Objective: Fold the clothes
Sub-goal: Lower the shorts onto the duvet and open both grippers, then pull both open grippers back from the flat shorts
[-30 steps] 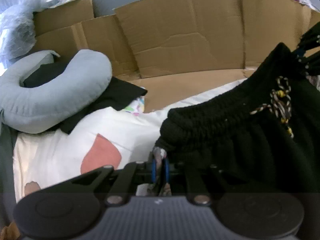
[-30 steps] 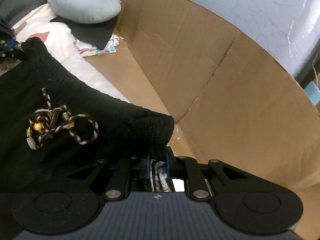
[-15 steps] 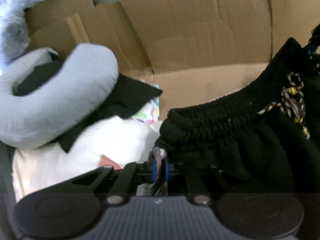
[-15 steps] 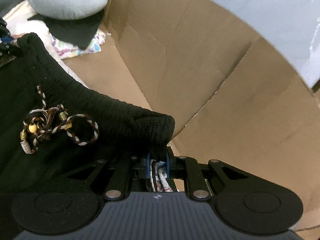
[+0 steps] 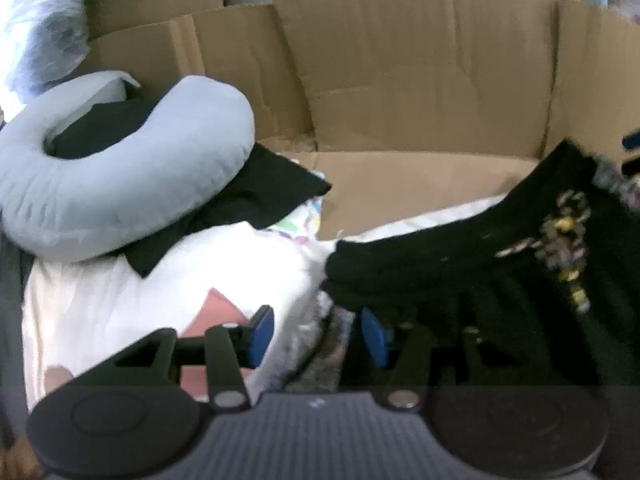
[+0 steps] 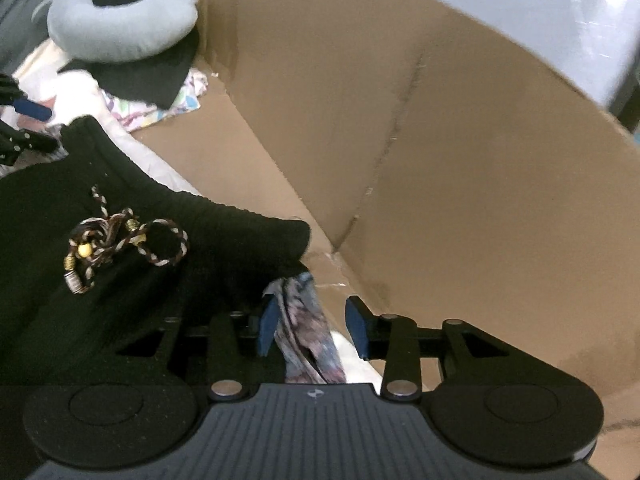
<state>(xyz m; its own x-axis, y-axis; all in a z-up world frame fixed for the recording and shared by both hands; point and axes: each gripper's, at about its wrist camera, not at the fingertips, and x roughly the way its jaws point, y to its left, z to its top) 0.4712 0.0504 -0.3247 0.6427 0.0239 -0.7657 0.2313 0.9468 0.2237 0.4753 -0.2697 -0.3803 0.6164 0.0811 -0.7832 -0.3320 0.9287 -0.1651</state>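
**Both grippers spread at the waistband corners**

Here the left gripper [image 5: 318,334] has its blue pads [image 5: 262,334] spread apart, nothing pinched between them. The right gripper [image 6: 313,326] is spread likewise. The black shorts [image 6: 120,272] lie with the ribbed waistband [image 5: 420,256] stretched between the two tools, braided drawstring [image 6: 120,236] on top near the middle.

Position relative to tools: in the left wrist view the waistband's left corner sits just ahead of and slightly right of the open pads, with a patterned cloth [image 5: 334,344] showing in the gap beneath it. In the right wrist view the other corner ends just left of the gap, and the same sort of patterned cloth [image 6: 308,340] runs between the pads. Whether the shorts rest fully on the white bedding [image 5: 168,280] or partly hang, I cannot tell; the left view is blurred.

Judgement: the scene fits either a release after laying the waistband down or an approach to take the corners. For either, keep both tools level with each other so the band stays straight, keep the drawstring clear of the pads, and mind that the patterned cloth does not get caught together with the black knit.

Surroundings: cardboard walls [image 6: 440,160] behind, grey neck pillow [image 5: 132,176] well apart at left.
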